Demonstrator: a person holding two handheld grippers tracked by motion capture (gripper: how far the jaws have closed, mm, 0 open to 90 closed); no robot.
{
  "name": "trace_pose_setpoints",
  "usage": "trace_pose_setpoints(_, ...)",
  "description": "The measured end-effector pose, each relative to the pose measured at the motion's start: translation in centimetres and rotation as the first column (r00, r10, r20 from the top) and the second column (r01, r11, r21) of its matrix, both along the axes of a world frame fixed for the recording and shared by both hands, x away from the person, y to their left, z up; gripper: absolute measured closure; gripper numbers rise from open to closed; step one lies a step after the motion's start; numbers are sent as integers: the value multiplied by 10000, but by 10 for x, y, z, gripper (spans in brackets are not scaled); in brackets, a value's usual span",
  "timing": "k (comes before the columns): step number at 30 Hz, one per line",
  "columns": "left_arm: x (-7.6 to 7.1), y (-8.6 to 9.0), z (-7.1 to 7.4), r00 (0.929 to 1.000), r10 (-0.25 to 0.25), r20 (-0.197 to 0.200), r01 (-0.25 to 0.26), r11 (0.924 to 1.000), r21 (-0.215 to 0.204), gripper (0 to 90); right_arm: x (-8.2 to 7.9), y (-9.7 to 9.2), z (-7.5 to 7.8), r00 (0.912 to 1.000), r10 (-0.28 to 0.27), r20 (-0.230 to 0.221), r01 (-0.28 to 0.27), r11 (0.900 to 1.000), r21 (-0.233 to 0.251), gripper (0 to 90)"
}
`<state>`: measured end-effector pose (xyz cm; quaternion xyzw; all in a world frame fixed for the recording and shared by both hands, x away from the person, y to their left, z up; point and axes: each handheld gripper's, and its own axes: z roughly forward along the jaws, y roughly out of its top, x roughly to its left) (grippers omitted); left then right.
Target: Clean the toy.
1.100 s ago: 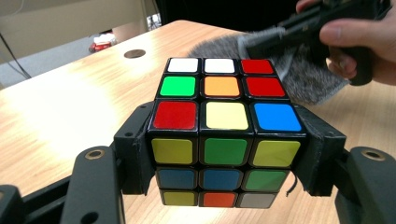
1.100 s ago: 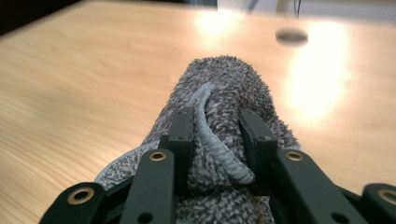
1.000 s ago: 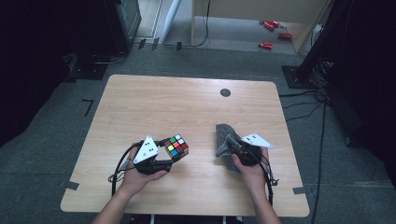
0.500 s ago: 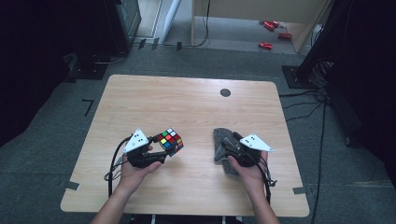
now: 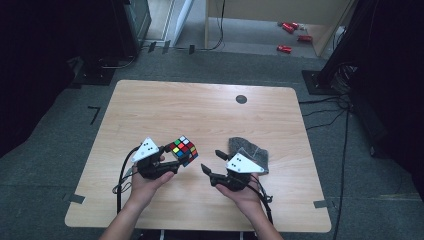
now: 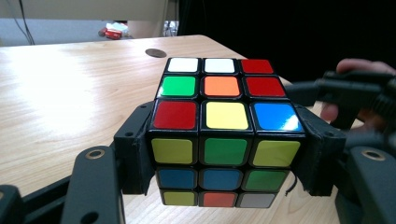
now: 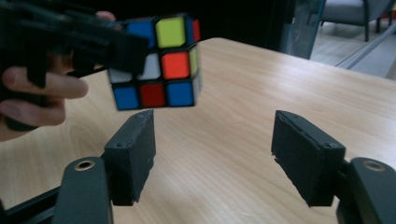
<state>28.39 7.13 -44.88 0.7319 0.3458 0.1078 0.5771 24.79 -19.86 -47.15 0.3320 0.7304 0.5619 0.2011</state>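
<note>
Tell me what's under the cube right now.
Bare table under the cube, which the left gripper holds lifted. The cube's underside is not visible. The right gripper, jaws just opened, holds nothing.

On the table [image 5: 150,110], the cube [image 5: 183,150] sits left of the cloth [image 5: 250,150]; the round hole [image 5: 241,99] lies beyond the cloth.

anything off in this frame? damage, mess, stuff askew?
Nothing damaged or spilled. The cube is scrambled and held tilted above the table, clamped in the left gripper. A crumpled grey cloth lies behind the right gripper, whose jaws have just been opening with nothing between them.
</note>
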Motion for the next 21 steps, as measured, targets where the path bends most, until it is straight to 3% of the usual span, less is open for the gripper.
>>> trace_pose_setpoints(7, -4, -8, 0, 9998, -185, -30, 185, 9998, -20, 348, -4, 16, -6, 9998, 137, 117, -135, 9997, -179, 258)
trace_pose_setpoints(15, -11, -18, 1, 9993, -359, -71, 359, 9993, -75, 347, -9, 31, -7, 9991, 415, -123, -417, 9989, -193, 228)
trace_pose_setpoints(21, -16, -25, 1, 9983, -587, -64, 587, 9983, 11, 347, -12, 35, -6, 10000, 38, -6, -38, 9999, -115, 248)
